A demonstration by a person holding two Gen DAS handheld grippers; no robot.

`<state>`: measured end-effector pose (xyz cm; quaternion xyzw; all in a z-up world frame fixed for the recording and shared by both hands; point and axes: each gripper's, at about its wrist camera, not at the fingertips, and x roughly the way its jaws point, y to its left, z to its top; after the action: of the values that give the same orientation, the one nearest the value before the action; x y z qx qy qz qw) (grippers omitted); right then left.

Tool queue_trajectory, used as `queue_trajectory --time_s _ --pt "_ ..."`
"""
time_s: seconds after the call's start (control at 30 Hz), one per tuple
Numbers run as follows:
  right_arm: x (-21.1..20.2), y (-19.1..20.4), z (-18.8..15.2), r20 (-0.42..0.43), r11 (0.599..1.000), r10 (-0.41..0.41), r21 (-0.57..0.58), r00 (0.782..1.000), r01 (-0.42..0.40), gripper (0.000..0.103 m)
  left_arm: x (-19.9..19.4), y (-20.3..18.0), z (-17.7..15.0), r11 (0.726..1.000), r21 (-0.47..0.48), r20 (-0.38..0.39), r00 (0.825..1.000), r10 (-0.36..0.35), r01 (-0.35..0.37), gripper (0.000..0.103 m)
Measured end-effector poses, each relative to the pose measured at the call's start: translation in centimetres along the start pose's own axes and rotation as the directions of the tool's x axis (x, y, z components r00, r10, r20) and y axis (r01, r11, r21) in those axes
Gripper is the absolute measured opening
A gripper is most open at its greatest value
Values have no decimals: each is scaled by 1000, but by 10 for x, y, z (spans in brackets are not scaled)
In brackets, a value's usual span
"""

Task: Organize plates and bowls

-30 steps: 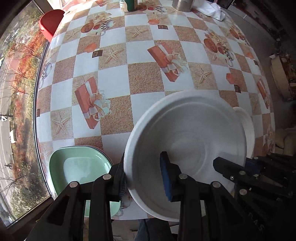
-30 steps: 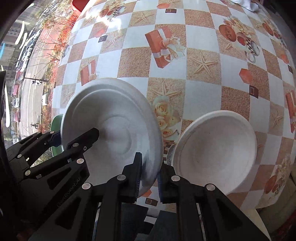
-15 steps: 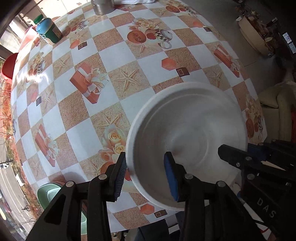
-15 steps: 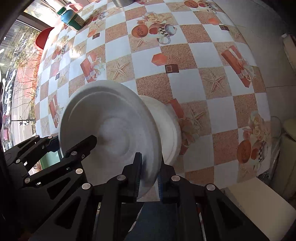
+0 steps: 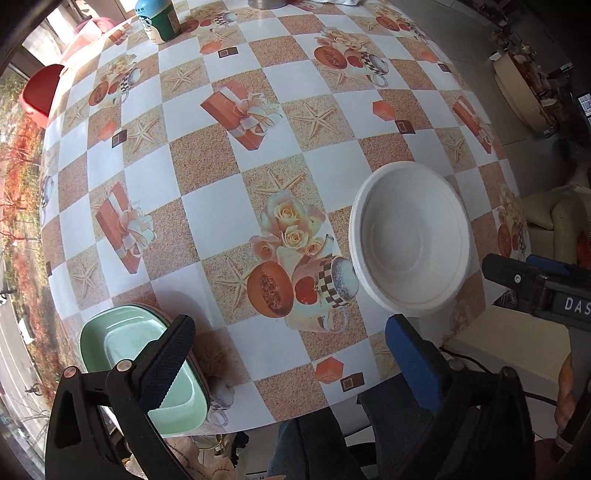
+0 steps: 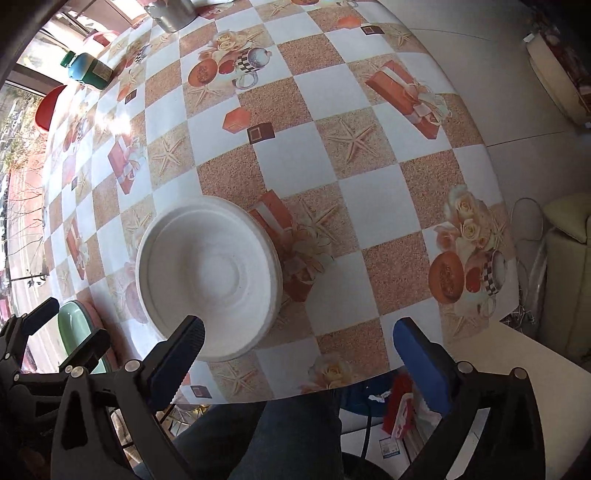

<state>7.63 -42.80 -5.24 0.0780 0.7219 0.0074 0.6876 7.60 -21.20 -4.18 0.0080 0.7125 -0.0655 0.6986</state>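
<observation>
A stack of white bowls (image 5: 410,240) rests on the patterned table near its front right edge; it also shows in the right wrist view (image 6: 208,277). A stack of green plates (image 5: 147,373) lies at the front left edge, seen too in the right wrist view (image 6: 74,332). My left gripper (image 5: 291,354) is open and empty, raised above the front edge between the plates and the bowls. My right gripper (image 6: 295,350) is open and empty, just right of the bowls; it appears in the left wrist view (image 5: 535,291).
A green and white jar (image 5: 159,18) and a metal pot (image 6: 171,13) stand at the far side. A red chair (image 5: 38,92) is beyond the far left edge. A pale sofa (image 6: 569,277) and floor clutter lie off the table's right edge.
Both grippers have let go of the white bowl, which now sits nested on the other white bowl. Both have opened wide and pulled back toward the front edge.
</observation>
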Motion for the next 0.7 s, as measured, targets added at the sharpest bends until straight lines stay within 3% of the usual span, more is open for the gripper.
queue_trajectory --time_s 0.17,0.7 --pt "10 10 -12 -34 1000 7 5 999 -7 103 0 8 0 998 -13 -16 998 53 -54 103" --pt "9 -1 -23 -25 999 -4 53 1000 5 103 -8 -1 3 997 35 2 998 66 -66 103"
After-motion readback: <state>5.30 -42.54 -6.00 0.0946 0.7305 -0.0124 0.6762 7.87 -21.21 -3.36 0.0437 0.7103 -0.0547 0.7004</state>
